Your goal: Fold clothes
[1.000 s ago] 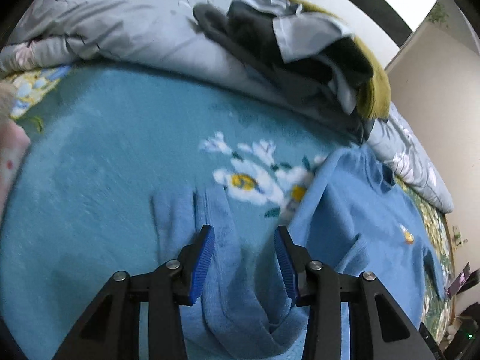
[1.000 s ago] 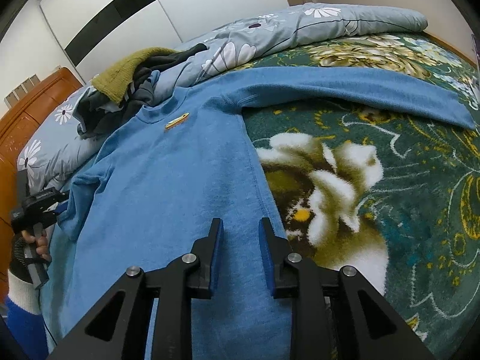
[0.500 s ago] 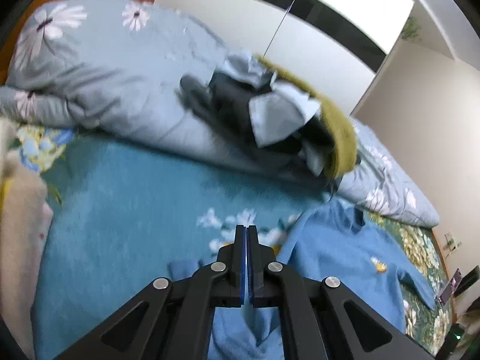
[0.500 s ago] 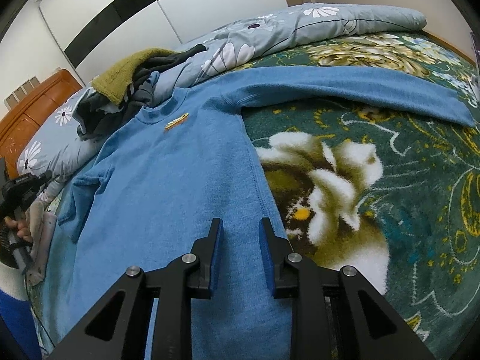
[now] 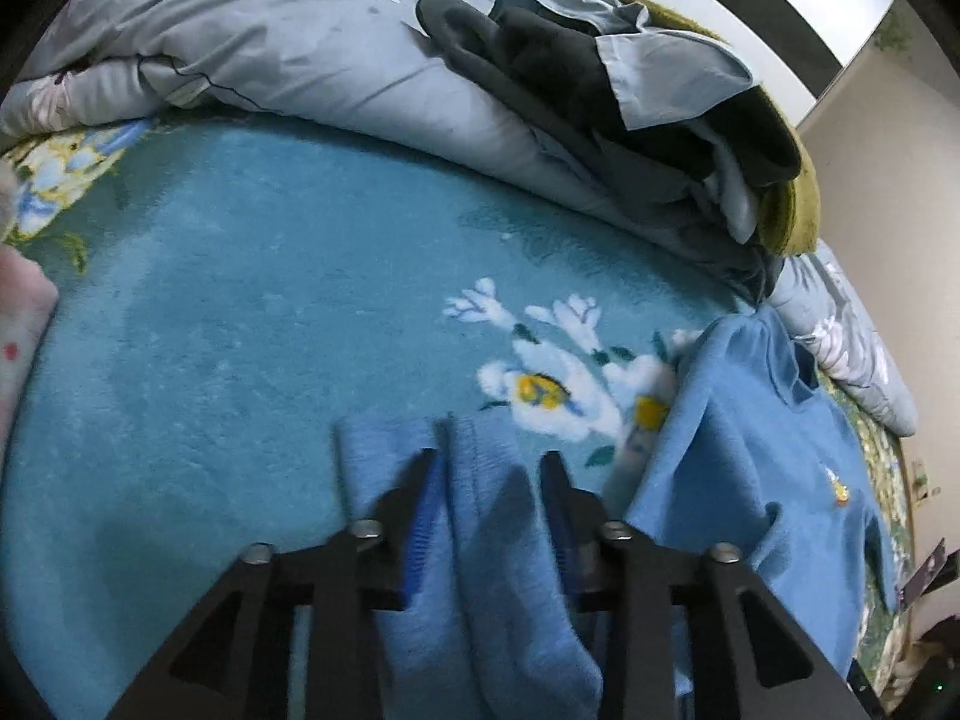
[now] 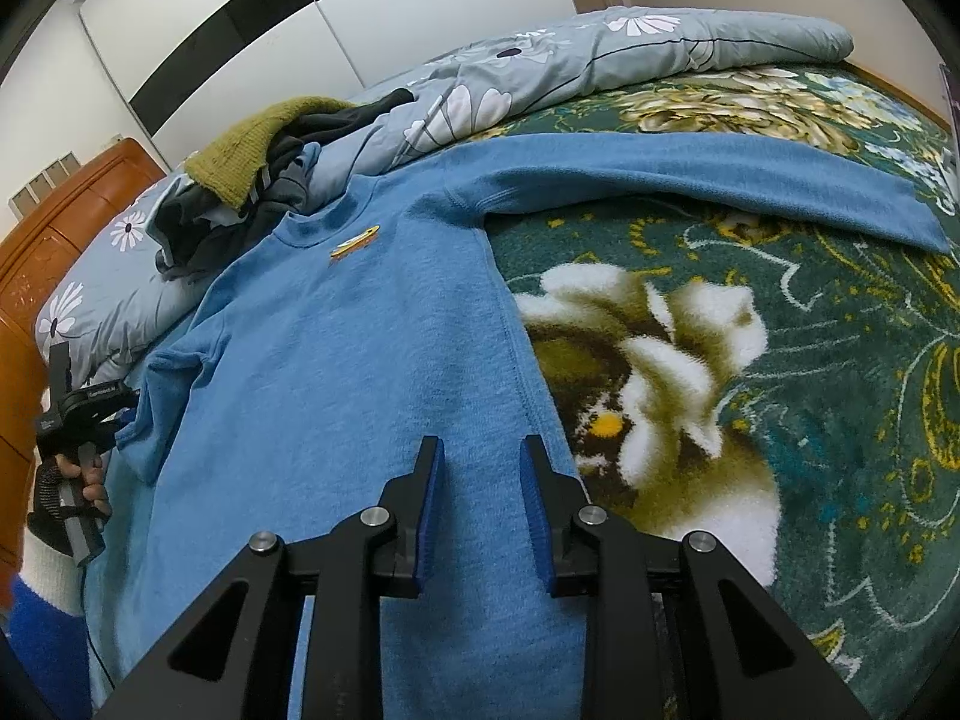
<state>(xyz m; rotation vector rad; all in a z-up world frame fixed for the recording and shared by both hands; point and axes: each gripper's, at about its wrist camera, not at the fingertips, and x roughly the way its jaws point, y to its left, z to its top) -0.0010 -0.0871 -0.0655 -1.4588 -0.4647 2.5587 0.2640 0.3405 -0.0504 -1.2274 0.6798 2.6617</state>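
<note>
A blue sweater (image 6: 360,360) lies flat on the bed, front up, with a small yellow badge (image 6: 355,242) on the chest. Its right sleeve (image 6: 720,174) stretches out across the green floral blanket. Its left sleeve (image 5: 480,510) lies bunched on the teal blanket, and the body shows in the left wrist view (image 5: 750,450). My left gripper (image 5: 492,474) is open, its jaws either side of a raised fold of that sleeve. My right gripper (image 6: 477,456) is open, low over the sweater's lower body near the right side seam.
A grey floral duvet (image 5: 270,48) runs along the far side of the bed, with a pile of dark, light blue and olive clothes (image 5: 630,78) on it. A pink-white cloth (image 5: 18,324) lies at the left edge. A wooden headboard (image 6: 54,228) stands behind.
My left gripper was shut and raised half a second ago; now it is open and low over the left sleeve again. The right gripper has not moved.
</note>
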